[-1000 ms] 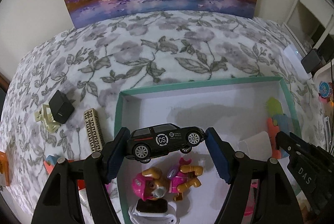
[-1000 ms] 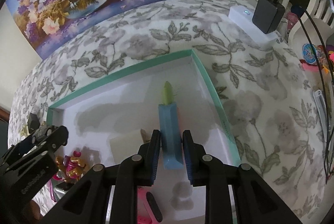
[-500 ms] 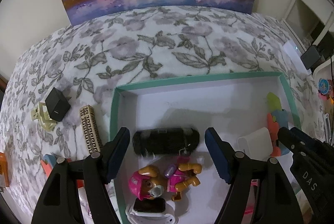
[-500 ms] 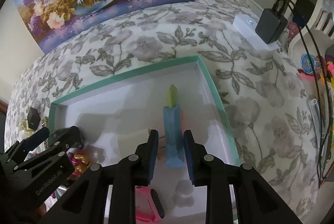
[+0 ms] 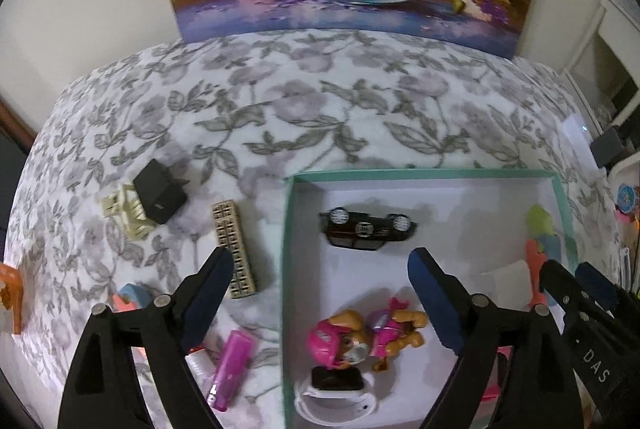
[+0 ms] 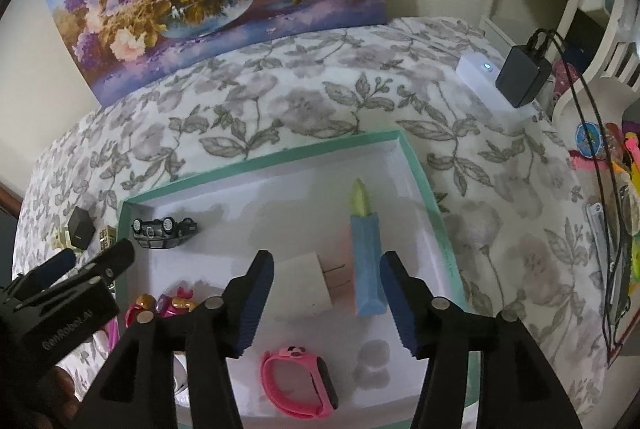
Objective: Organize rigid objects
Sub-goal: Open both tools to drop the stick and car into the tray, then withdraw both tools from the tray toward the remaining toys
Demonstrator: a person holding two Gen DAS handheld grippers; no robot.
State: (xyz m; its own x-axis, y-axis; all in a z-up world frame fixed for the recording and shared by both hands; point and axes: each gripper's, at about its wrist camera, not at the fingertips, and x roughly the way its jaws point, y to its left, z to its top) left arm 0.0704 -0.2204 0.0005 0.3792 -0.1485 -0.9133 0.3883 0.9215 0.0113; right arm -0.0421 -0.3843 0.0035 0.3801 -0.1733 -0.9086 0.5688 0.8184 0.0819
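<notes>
A black toy car (image 5: 366, 231) lies tipped over on the floor of the white box with a teal rim (image 5: 286, 269). My left gripper (image 5: 318, 261) hangs above the box's left wall, its jaws opening, with nothing between them. A pink pup figure (image 5: 360, 337) and a white smartwatch (image 5: 336, 395) lie near the box's front. My right gripper (image 6: 327, 261) hovers over a blue block (image 6: 366, 265) with a green tip and a white plug (image 6: 308, 285). Its jaws are opening and the pads stand apart from the block. A pink watch band (image 6: 300, 383) lies below it.
Left of the box on the flowered bedspread lie a black cube charger (image 5: 160, 195), a cream hair clip (image 5: 126, 215), a patterned beige bar (image 5: 234, 249) and a magenta piece (image 5: 232, 365). A white power strip (image 6: 480, 71) with a black adapter (image 6: 520, 77) and cables sits far right.
My left gripper let go of the black car, which rolled over inside the box, then opened wider and shifted left. My right gripper opened off the blue block and rose a little.
</notes>
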